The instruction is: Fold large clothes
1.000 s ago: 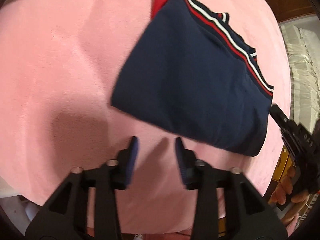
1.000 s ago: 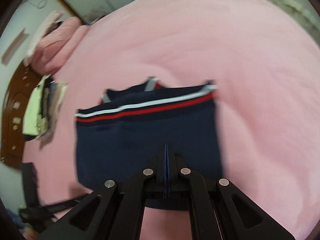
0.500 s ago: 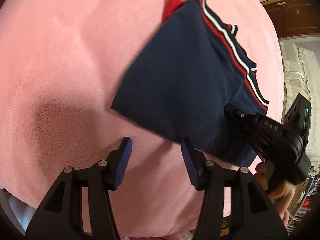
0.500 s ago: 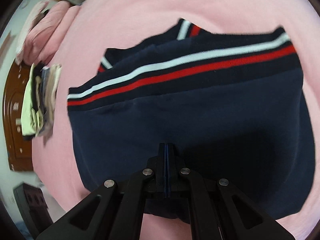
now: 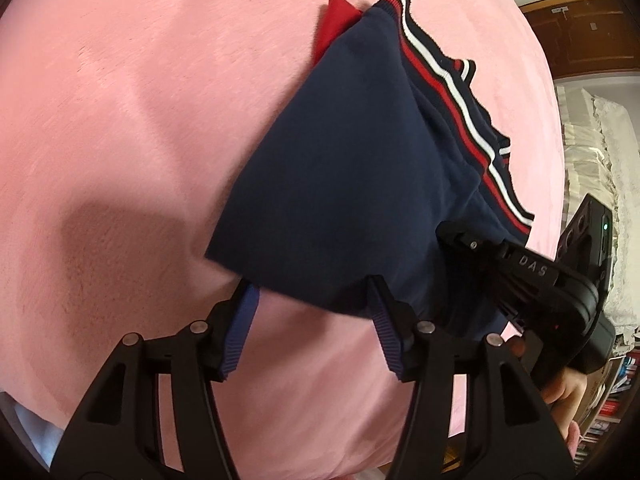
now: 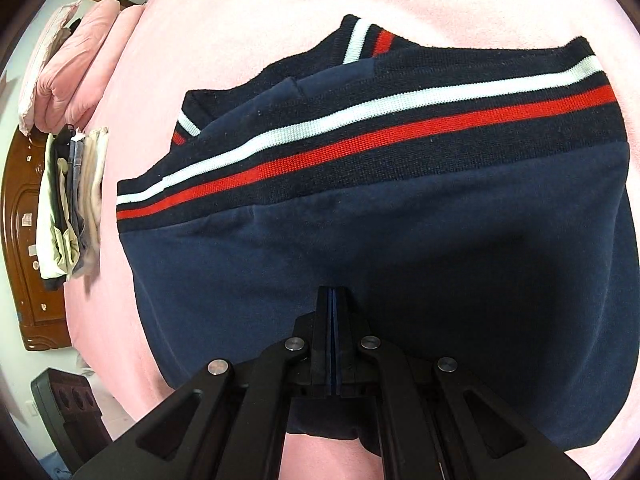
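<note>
A folded navy garment (image 5: 352, 184) with red and white striped ribbing lies on a pink bed (image 5: 120, 120); a red part pokes out at its far corner (image 5: 336, 20). My left gripper (image 5: 310, 292) is open, its fingertips at the garment's near edge, straddling it. My right gripper (image 6: 333, 292) is shut and rests on top of the garment (image 6: 400, 240); nothing visibly sits between its fingers. It also shows in the left wrist view (image 5: 448, 232), pressed onto the garment's right side.
A stack of folded clothes (image 6: 72, 200) lies at the bed's far left by a pink pillow (image 6: 76, 52) and a wooden headboard (image 6: 20, 260). White bedding (image 5: 592, 140) and wooden furniture (image 5: 580, 36) are beyond the bed's right edge.
My right gripper came forward onto the garment, staying shut. My left gripper opened wider and moved up to the garment's near edge.
</note>
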The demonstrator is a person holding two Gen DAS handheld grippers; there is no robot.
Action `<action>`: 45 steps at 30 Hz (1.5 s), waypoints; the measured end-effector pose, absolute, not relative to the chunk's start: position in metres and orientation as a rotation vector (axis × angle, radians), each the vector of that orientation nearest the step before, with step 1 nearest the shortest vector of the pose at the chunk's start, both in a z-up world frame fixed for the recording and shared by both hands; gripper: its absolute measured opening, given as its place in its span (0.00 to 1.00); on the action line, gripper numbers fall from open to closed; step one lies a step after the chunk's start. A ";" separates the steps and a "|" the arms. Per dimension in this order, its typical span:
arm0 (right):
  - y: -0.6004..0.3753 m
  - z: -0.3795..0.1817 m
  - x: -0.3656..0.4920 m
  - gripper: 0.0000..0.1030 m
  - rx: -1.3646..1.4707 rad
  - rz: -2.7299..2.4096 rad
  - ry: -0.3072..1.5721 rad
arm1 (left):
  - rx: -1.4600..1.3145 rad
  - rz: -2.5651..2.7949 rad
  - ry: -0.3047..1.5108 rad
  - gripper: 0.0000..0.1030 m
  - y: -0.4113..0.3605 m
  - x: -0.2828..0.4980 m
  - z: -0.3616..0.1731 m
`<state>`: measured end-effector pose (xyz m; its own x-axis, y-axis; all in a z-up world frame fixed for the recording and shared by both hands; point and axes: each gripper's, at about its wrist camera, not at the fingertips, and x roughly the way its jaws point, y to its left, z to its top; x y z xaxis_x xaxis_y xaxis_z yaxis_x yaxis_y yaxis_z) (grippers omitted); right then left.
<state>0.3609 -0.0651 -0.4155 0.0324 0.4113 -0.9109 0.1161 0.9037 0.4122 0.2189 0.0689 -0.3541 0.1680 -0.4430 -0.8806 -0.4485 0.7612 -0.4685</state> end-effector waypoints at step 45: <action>-0.212 -0.436 0.381 0.00 0.889 0.534 1.596 | 0.570 -0.337 0.762 0.15 -0.187 0.196 -0.242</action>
